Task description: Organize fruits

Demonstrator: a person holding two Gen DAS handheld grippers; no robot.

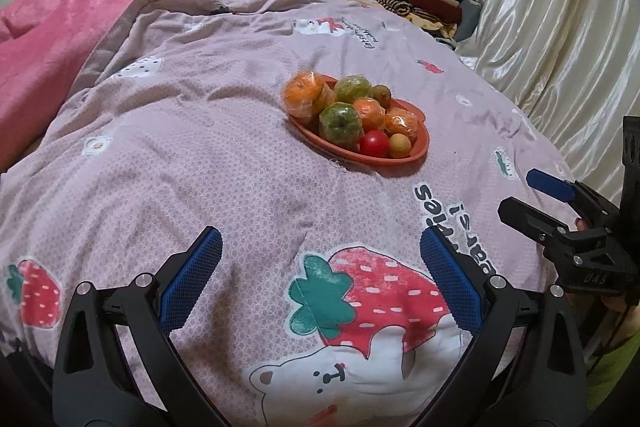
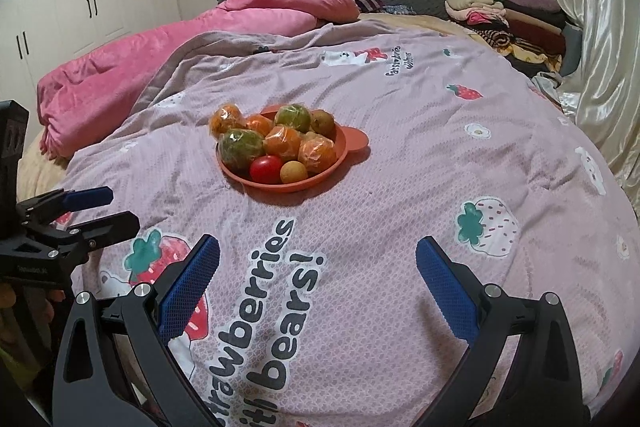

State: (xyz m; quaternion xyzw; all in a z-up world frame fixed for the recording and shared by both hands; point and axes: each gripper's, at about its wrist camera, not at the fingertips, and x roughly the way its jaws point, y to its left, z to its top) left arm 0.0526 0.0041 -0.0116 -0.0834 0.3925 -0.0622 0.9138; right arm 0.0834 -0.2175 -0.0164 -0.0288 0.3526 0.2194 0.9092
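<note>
With both your left gripper (image 1: 320, 291) and right gripper (image 2: 318, 291) spread wide and empty well short of the orange plate (image 2: 344, 143), every fruit seemingly sits piled on it already.

We see an oval orange plastic plate (image 1: 416, 151) piled with wrapped fruits (image 1: 352, 111) on the pink strawberry-print bedspread (image 1: 200, 155), beyond our wide-open left tongs (image 1: 320, 259).
</note>
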